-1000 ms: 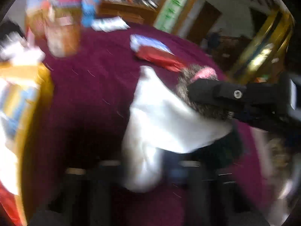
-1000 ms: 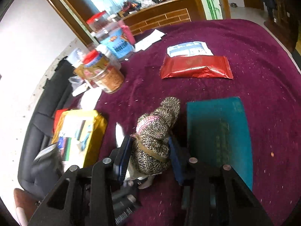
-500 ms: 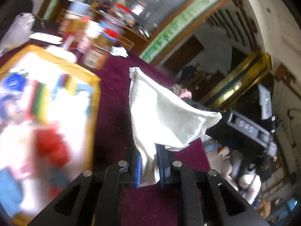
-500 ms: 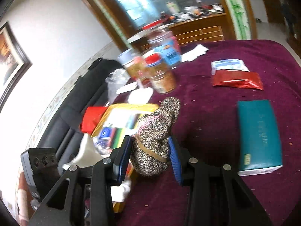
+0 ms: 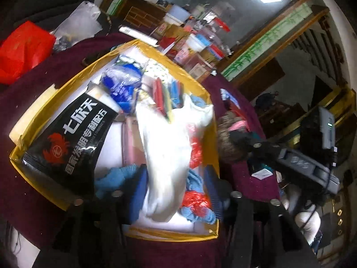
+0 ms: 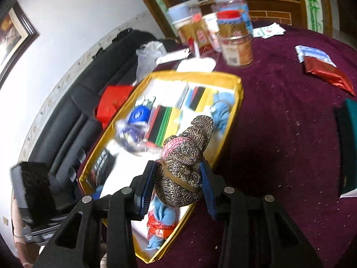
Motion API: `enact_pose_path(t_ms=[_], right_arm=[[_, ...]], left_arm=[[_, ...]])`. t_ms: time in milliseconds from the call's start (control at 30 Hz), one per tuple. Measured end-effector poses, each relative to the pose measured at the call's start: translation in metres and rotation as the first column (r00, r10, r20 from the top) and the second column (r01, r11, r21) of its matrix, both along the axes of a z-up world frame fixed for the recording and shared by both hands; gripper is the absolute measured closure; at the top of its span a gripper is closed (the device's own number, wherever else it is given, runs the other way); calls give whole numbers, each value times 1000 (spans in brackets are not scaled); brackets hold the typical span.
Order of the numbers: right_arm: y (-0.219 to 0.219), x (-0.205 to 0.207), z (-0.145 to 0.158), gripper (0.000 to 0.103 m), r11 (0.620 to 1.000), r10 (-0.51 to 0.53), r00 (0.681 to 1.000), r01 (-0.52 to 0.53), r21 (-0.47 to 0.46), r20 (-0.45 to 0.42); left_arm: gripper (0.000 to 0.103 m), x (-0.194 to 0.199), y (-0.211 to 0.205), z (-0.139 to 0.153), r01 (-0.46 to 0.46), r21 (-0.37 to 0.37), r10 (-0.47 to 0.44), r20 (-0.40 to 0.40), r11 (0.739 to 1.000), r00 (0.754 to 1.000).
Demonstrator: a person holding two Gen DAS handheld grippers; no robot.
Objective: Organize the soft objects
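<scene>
The left tongs [image 5: 176, 192], jaws just opened, straddle a white cloth [image 5: 169, 156] lying in the yellow-rimmed cardboard box [image 5: 209, 147]. The right tongs [image 6: 178, 187] clamp a brown speckled knitted sock bundle [image 6: 183, 160] above the box's edge on the maroon-covered table [image 6: 279, 134].

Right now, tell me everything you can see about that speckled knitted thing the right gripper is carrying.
The knitted bundle is brown-and-cream speckled yarn, soft and lumpy, with a pink band near its upper part and a tan strap around its middle. It stands roughly upright, its narrower end pointing away from the camera. The right gripper is shut on it, blue fingers pressing both sides. It hangs above the yellow box, near its edge, touching nothing else visible.
</scene>
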State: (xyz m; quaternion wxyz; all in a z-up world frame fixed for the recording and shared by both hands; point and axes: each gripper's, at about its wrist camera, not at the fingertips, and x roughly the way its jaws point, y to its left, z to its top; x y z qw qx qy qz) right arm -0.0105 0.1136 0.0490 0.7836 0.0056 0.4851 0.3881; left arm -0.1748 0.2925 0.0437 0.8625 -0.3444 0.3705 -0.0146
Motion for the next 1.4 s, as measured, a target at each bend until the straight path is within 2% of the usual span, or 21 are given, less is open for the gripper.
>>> enact_pose_path(t_ms=[33,167,233,367,767,900,1000,1133,1200,1267,1333,1400], right_arm=[[1,-3,-2,64,1000,8,1000,-8,-8,-3],[12,-15,-10,64,997,54,999,-54,-47,4],[19,-19,-14,64,993,60,997,-55,-109,39],[28,-14,-15,64,986,46,995,-30,-165,90],[48,16,-18,63,966,8,983,39,-256,181],[50,5,-16,62,959,50,985,-1,-282,167],[49,-14,-17,60,949,119,987,-80,-306,111],[39,-33,-18,49,955,140,989,-121,-270,52],[31,-41,-15,44,962,123,990,-103,-251,65],[19,-49,-7,42,973,99,990,-75,-217,104],[8,-57,0,36,982,82,987,-56,-181,137],[-4,-66,6,34,989,60,984,-36,-146,167]], left_arm=[[32,-6,-1,4,-3,-1,3,9,1000,1000],[30,-21,8,19,-38,-5,38,66,999,997],[25,-34,14,29,-79,3,78,105,997,991],[22,-44,25,39,-136,16,131,155,991,979],[22,-49,30,33,-152,14,148,159,988,976],[21,-51,29,33,-150,17,146,153,989,977],[20,-51,24,35,-154,56,144,147,986,978],[19,-52,10,43,-169,151,144,165,974,976],[19,-55,-1,50,-194,225,154,181,955,971],[15,-61,-12,60,-251,330,188,212,910,959],[5,-70,-27,72,-330,444,233,258,833,938],[0,-77,-37,81,-390,507,267,300,769,916]])
